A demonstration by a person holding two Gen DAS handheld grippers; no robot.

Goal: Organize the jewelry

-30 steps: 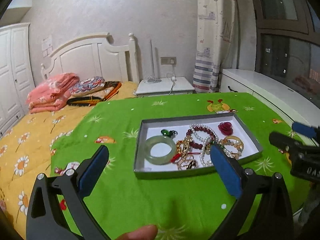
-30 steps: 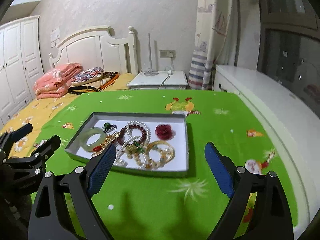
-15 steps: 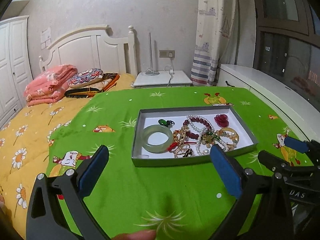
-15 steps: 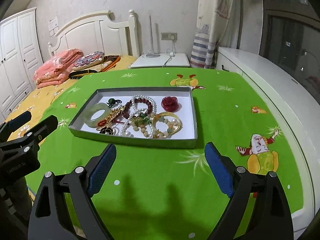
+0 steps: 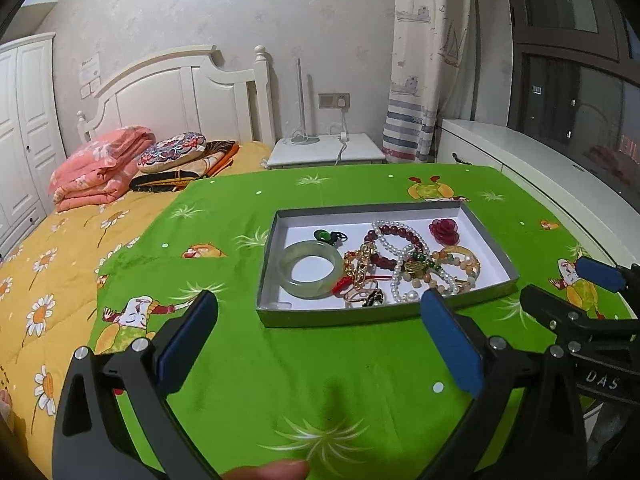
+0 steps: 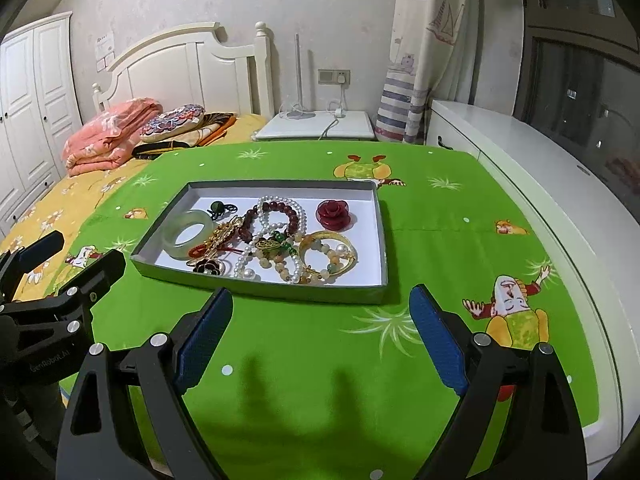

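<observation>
A shallow grey tray (image 5: 280, 220) (image 6: 376, 216) with a white floor lies on the green blanket (image 5: 304, 368) (image 6: 304, 340). In it are a pale jade bangle (image 5: 288, 276) (image 6: 176, 248), a red rose piece (image 5: 443, 230) (image 6: 334, 214), dark red beads (image 5: 386, 232) (image 6: 280, 204), pearl strands (image 5: 400, 280) (image 6: 266, 220), gold pieces (image 5: 362, 266) (image 6: 332, 258) and a green pendant (image 5: 321, 235) (image 6: 217, 206), tangled together. My left gripper (image 5: 316, 336) is open and empty, short of the tray's near edge. My right gripper (image 6: 320, 330) is open and empty, near the tray's front right corner.
The blanket covers a bed with yellow daisy bedding (image 5: 48, 248). Folded pink quilts (image 5: 100, 168) and a pillow (image 5: 172, 152) lie by the white headboard (image 5: 180, 92). A white nightstand (image 5: 326, 152) and a white cabinet (image 6: 540, 184) stand behind and to the right.
Both grippers have pulled back and tilted down, so the tray sits fuller in view. Both stay open and empty. The jewelry has not moved.
</observation>
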